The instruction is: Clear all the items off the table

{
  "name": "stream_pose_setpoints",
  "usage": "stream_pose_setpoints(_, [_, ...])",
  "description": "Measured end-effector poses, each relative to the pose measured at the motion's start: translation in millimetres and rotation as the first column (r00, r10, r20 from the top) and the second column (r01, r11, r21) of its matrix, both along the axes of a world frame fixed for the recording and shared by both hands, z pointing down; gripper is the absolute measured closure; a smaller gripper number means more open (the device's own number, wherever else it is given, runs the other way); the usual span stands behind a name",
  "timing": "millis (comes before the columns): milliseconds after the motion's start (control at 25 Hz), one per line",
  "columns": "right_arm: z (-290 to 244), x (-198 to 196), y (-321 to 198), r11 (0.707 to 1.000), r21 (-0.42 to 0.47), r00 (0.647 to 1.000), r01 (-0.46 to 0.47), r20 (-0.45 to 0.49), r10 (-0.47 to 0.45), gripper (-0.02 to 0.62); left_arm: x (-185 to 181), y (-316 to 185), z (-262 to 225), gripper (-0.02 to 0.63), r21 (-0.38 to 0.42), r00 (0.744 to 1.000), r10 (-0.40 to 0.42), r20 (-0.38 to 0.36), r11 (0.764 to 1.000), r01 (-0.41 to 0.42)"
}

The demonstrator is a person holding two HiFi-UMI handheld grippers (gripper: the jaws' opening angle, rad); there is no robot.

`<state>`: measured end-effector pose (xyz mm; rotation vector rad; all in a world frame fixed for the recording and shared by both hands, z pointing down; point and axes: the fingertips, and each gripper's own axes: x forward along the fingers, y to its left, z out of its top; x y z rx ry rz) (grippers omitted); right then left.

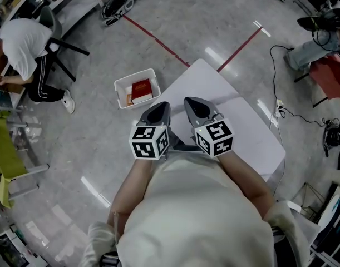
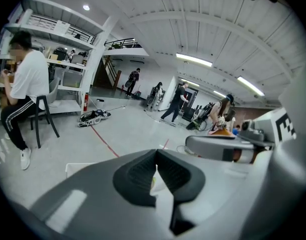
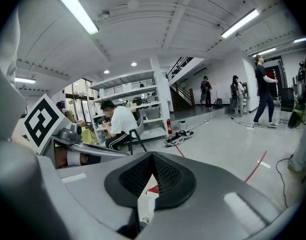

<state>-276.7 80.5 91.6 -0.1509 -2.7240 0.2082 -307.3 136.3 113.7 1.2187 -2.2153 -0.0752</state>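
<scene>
grey polished concrete floor, crossed by red tape lines. white rectangular table (image 1: 236,121), seen corner-on. white plastic rectangular bin (image 1: 134,75) on the floor, just beside the table's left edge; a flat red box (image 1: 141,89) lies inside it. left gripper (image 1: 158,109), grey, marker cube at rear: jaws pressed together, empty, above the table's near side. right gripper (image 1: 195,103), same build: jaws pressed together, empty, near the left one, not touching. seated person in white shirt (image 1: 19,40), far left.
</scene>
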Motion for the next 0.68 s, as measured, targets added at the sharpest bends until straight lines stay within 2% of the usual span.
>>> stream_pose_setpoints(680, [1.2, 1.3, -2.5, 1.0, 0.005, 1.0, 0.012, 0.002, -0.012, 0.598, -3.1, -7.0, -8.9, 0.597, 0.014, 1.0, -0.003, 0.01, 1.0, 0.003])
